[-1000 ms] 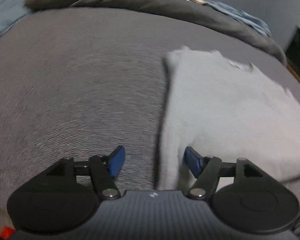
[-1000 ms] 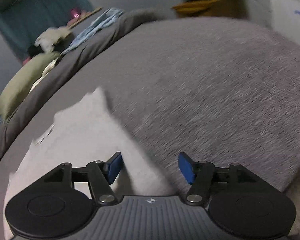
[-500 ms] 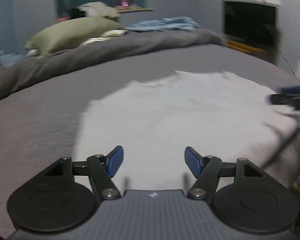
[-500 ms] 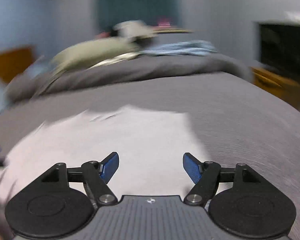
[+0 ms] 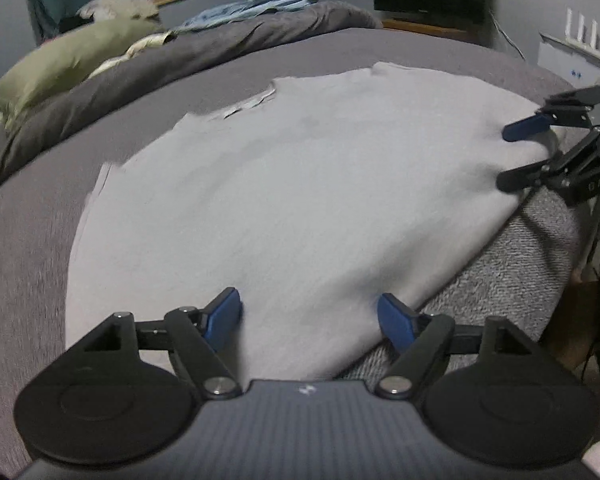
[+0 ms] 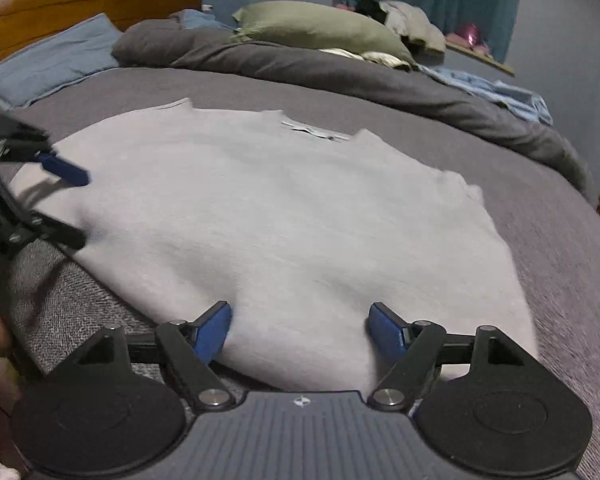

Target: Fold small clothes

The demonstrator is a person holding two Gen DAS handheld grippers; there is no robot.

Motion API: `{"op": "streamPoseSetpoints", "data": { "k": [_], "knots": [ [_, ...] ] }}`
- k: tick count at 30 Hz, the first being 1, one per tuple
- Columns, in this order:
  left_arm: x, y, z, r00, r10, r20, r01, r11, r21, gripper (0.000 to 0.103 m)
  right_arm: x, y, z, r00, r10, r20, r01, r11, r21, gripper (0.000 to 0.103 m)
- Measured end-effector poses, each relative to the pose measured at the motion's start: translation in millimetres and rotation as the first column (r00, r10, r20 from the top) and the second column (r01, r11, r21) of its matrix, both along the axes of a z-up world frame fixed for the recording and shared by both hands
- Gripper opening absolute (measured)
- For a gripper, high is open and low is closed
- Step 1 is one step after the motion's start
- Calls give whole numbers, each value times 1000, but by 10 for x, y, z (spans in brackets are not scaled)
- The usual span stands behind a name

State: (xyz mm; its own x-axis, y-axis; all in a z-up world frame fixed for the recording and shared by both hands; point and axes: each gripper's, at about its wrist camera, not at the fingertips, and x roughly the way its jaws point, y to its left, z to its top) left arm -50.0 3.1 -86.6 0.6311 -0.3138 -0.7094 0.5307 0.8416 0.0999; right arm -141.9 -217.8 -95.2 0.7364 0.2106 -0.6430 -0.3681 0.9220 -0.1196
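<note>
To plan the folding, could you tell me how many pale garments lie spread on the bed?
1: the light grey garment lies flat mid-bed; crumpled blue clothes sit apart.

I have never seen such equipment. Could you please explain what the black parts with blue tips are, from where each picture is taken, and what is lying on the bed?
No robot is here: a person holds one hand tool in each hand. Each tool ends in two-fingered tongs with blue pads, and a wide-angle camera sits just behind them, looking forward. One picture comes from the left tongs, the other from the right tongs; each also shows the other tool at its edge. A light grey garment lies spread flat on a bed with a dark grey cover. Pillows and other clothes are piled at the far side. Both tongs have just been opening and stand over the near edge of the garment, gripping nothing.
</note>
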Motion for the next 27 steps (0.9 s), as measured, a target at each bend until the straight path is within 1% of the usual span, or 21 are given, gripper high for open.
{"op": "streamPoseSetpoints", "data": {
  "k": [3,5,6,8,9,10,11,12,13,14,15,16,17,18,19,22,24,27],
  "knots": [
    [-18,134,1,999,2,-32,-3,1000,-8,77,54,-122,28,999,-32,-37,32,999,15,78],
    [-25,187,6,999,4,-54,-6,1000,-24,78,198,-171,29,995,-57,-82,57,998,7,79],
    [-13,204,17,998,5,-63,-7,1000,-30,78,178,-182,47,991,-70,-110,72,997,10,80],
    [11,207,75,998,11,-68,-14,999,-43,78,163,-208,163,983,-109,-151,110,994,3,78],
    [14,194,135,998,15,-56,-18,998,-55,78,138,-246,246,975,-153,-158,156,988,2,77],
    [20,172,208,1000,14,-24,-16,997,-77,78,155,-284,359,967,-199,-160,205,979,20,77],
    [9,150,289,1000,8,19,-5,995,-103,78,106,-358,449,955,-244,-167,259,963,75,81],
    [8,123,357,999,5,52,2,992,-126,79,31,-455,525,938,-295,-184,323,934,152,86],
    [28,93,396,998,11,59,-3,990,-140,80,-38,-524,573,918,-340,-204,382,897,224,88],
    [65,62,412,999,21,46,-14,988,-152,83,-134,-604,593,892,-388,-232,445,842,306,88],
    [118,28,416,999,30,22,-26,986,-166,83,-207,-670,576,869,-418,-265,492,790,365,88],
    [179,-11,411,999,36,-3,-36,982,-185,83,-235,-718,530,844,-439,-309,534,738,412,88],
    [222,-46,401,999,39,-18,-42,979,-198,83,-272,-755,462,817,-465,-342,576,695,431,88],
    [270,-89,386,999,40,-32,-45,979,-200,83,-274,-779,403,793,-491,-359,608,670,426,88],
    [326,-151,366,998,42,-46,-50,981,-186,83,-217,-764,318,781,-506,-366,624,661,417,88],
    [450,-336,288,991,76,-106,-88,990,-113,83,-162,-778,180,745,-552,-374,666,642,379,88],
    [505,-380,249,987,99,-126,-113,988,-105,87,-138,-839,118,726,-564,-393,687,610,395,88],
    [560,-420,206,985,106,-133,-121,986,-113,91,-112,-941,91,712,-588,-383,701,572,426,88]
  ]
}}
